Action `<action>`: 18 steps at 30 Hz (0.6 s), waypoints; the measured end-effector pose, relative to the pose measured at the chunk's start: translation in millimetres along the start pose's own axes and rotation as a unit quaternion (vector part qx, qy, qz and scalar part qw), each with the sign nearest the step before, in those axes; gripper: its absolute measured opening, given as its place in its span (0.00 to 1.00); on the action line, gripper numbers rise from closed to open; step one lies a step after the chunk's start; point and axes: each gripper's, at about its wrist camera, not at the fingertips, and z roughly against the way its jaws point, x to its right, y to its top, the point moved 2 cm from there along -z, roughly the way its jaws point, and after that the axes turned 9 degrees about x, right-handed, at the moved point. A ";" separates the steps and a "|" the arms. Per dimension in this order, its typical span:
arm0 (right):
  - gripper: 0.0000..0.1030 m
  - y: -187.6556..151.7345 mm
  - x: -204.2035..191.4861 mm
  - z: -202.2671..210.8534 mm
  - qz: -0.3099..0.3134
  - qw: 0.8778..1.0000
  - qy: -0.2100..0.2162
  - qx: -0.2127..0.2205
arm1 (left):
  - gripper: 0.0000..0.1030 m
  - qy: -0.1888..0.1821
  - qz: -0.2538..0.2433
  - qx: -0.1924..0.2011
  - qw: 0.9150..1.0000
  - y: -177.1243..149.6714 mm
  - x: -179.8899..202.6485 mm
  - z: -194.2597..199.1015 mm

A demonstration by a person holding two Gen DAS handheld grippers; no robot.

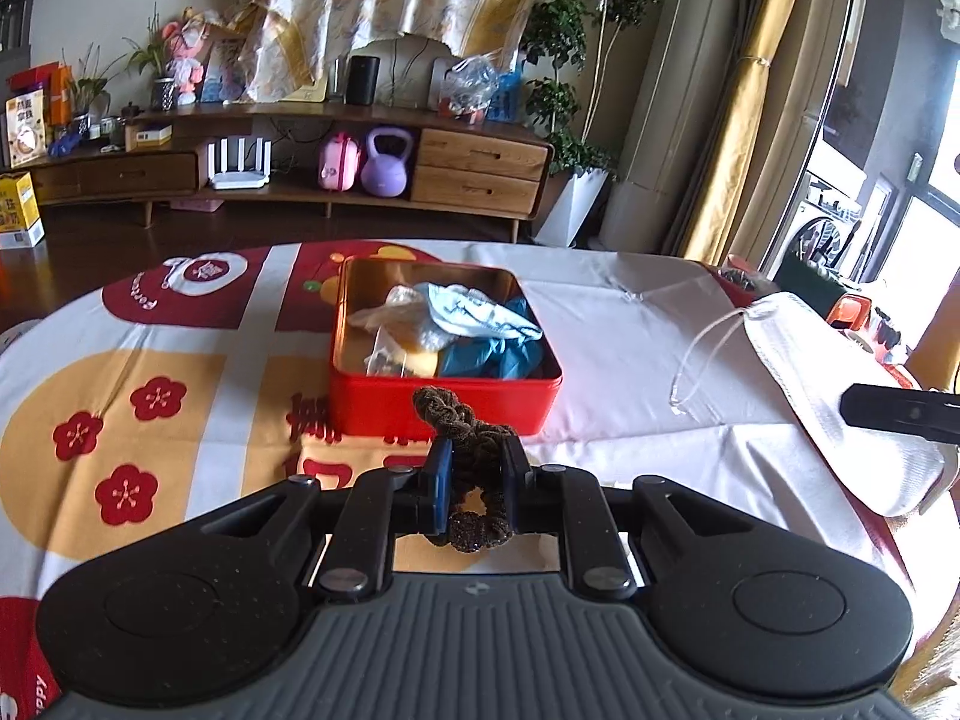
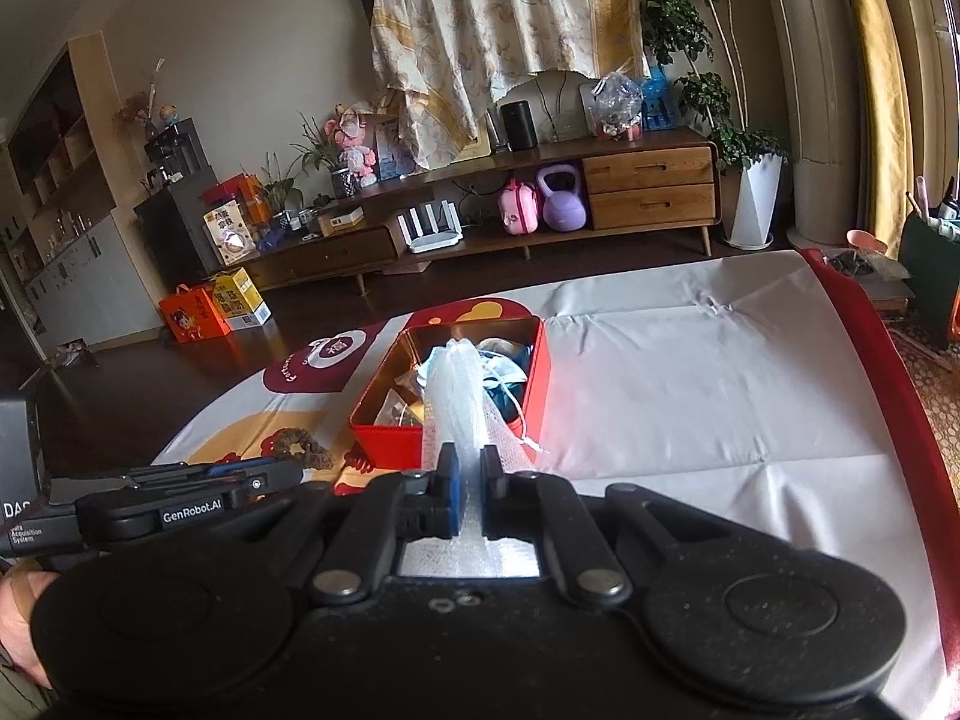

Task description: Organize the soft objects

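Observation:
My left gripper [image 1: 475, 450] is shut on a brown scrunchie [image 1: 462, 414], held above the cloth just in front of the red tin [image 1: 372, 402]. The tin holds a blue cloth [image 1: 498, 354], a pale blue mask and a yellow sponge. My right gripper [image 2: 468, 456] is shut on a white face mask [image 2: 456, 384], which hangs before the red tin [image 2: 384, 441]. In the left wrist view the white face mask [image 1: 804, 360] and the right gripper [image 1: 852, 411] are at the right edge. In the right wrist view the left gripper [image 2: 288, 474] and its scrunchie [image 2: 300, 447] show at the left.
The tablecloth [image 1: 630, 336] is white on the right, with red and yellow patterns on the left. A wooden TV cabinet [image 1: 480, 162], potted plants and boxes on the floor stand beyond the table's far edge. A person's hand [image 2: 18, 600] shows at the lower left.

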 end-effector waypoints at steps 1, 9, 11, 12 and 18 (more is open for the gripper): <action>0.05 2.5 -0.2 -3.6 -0.002 1.000 0.002 -0.001 | 0.17 -0.001 -0.001 0.002 1.000 2.8 0.5 -1.3; 0.05 20.9 -1.9 -33.1 0.009 1.000 0.010 -0.012 | 0.17 -0.006 -0.016 0.012 1.000 24.7 2.7 -17.7; 0.05 26.7 -1.8 -40.5 0.010 1.000 0.012 -0.011 | 0.17 -0.006 -0.019 0.015 1.000 30.0 2.2 -22.6; 0.05 30.1 -1.5 -44.1 0.009 1.000 0.015 -0.009 | 0.17 -0.006 -0.020 0.016 1.000 32.8 1.7 -25.3; 0.05 45.9 -4.3 -70.5 0.013 1.000 0.024 -0.008 | 0.17 0.000 -0.028 0.021 0.999 46.3 -3.0 -42.9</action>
